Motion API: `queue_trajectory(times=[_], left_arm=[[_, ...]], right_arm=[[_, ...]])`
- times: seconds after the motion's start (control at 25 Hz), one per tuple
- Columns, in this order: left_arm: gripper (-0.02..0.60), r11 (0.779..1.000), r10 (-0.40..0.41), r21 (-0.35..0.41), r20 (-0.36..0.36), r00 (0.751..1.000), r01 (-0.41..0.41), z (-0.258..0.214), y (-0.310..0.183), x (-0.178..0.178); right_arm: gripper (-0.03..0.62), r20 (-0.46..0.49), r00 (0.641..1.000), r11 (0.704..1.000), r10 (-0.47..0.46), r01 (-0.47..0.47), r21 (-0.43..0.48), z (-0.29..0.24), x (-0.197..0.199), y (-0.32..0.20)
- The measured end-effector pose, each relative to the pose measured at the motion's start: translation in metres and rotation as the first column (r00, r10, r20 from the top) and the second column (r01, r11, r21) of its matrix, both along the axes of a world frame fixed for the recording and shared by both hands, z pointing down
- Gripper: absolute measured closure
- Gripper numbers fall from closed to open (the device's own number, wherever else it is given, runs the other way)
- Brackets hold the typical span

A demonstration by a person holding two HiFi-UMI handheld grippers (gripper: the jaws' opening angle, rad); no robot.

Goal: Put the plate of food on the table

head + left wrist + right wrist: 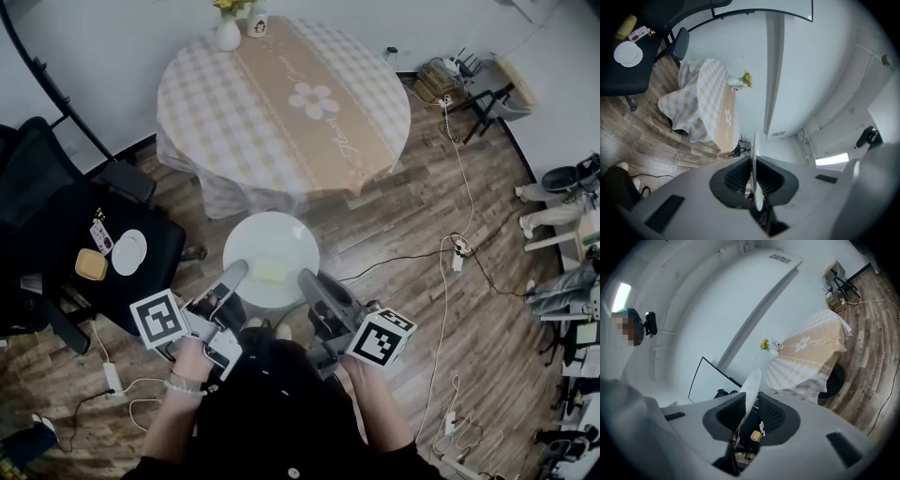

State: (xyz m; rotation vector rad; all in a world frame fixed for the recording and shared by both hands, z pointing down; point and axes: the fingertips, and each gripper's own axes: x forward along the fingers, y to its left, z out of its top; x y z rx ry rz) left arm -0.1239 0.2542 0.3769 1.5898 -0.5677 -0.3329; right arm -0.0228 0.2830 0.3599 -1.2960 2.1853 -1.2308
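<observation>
One round table (234, 122), draped in checked cloth, far ahead and well apart from the load. Nearer, carried in the air above the wood floor (412, 216): a white plate (272, 239), taken at its near rim from both sides. Probably stiff glazed ware, so slick under the pads, breakable if dropped, and likely light enough for two rim grips. Left gripper (236, 272) clamped on the near-left rim, pads nearly together on the thin edge. Right gripper (307, 278) pinching the near-right rim, the edge slanted between its pads. Best kept level, with holds on opposite sides and well onto the rim. Smallest, a pale yellow piece of food (269, 273), loose near the plate's near edge and apt to slide at any tilt.
</observation>
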Motion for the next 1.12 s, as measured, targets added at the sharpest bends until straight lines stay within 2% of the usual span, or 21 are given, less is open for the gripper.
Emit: queue_trajectory(times=[0.56,0.76,1.12], left_arm=[[0.566,1.000,0.018,0.010,-0.013,1.000,-0.018,-0.003,-0.008,-0.027],[0.566,1.000,0.019,0.021,-0.013,1.000,-0.019,-0.004,-0.008,-0.038],[0.566,0.999,0.043,0.027,-0.018,0.999,-0.042,-0.006,0.002,-0.034]], right_arm=[[0.552,0.010,1.000,1.000,0.022,-0.022,0.021,-0.007,-0.029,-0.005],[0.553,-0.015,1.000,0.999,0.018,-0.018,0.038,-0.008,-0.041,-0.003],[0.548,-0.048,0.997,0.998,0.059,-0.058,0.024,-0.008,-0.037,0.008]])
